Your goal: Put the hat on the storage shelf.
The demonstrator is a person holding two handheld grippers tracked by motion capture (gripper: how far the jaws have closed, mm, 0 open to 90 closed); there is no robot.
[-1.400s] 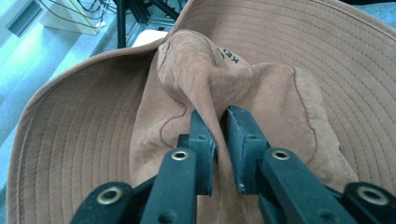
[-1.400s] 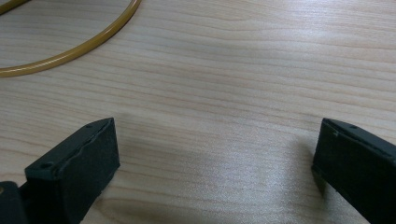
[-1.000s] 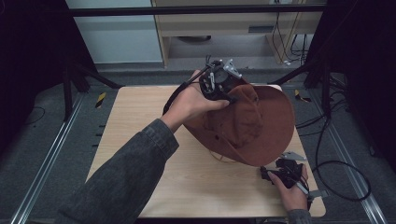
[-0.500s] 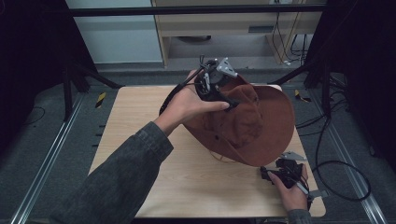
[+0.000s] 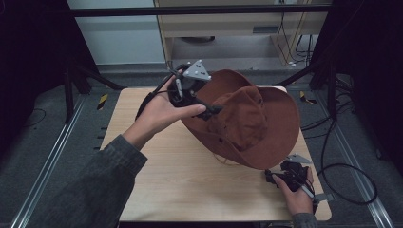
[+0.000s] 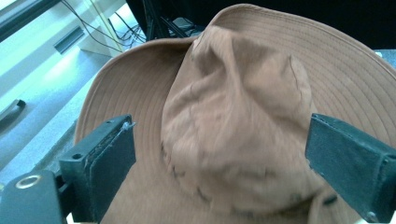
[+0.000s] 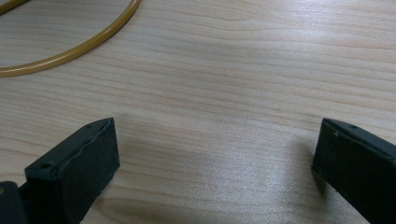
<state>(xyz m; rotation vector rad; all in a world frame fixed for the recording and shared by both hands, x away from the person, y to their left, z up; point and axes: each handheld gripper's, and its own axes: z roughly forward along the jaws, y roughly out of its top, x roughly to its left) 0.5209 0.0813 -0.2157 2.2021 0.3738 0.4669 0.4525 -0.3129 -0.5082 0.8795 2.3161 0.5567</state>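
At the near right corner of the pale wooden table [image 5: 190, 180], the person's right hand [image 5: 297, 194] holds the right gripper [image 5: 280, 176] low over the wood, just beside the near edge of the hat's brim. In the right gripper view its two black jaws stand wide apart with nothing between them but bare wood grain — and a thin, curved yellowish cord [image 7: 74, 44] lies on the table beyond them, at the upper left of that view.

Farther in, a wide-brimmed brown fabric hat [image 5: 247, 121] with a soft, creased crown sits on the right half of the table, tilted, its far brim raised and its near brim low towards the right gripper.

At the hat's far left side, the left hand [image 5: 159, 114], coming out of a grey sleeve [image 5: 90, 190], holds the left gripper [image 5: 204, 111] above the brim. In the left gripper view its jaws are spread wide on either side of the crumpled crown — whether they touch the cloth cannot be told.

Beyond the table lie grey floor and a light wooden cabinet [image 5: 237, 26].
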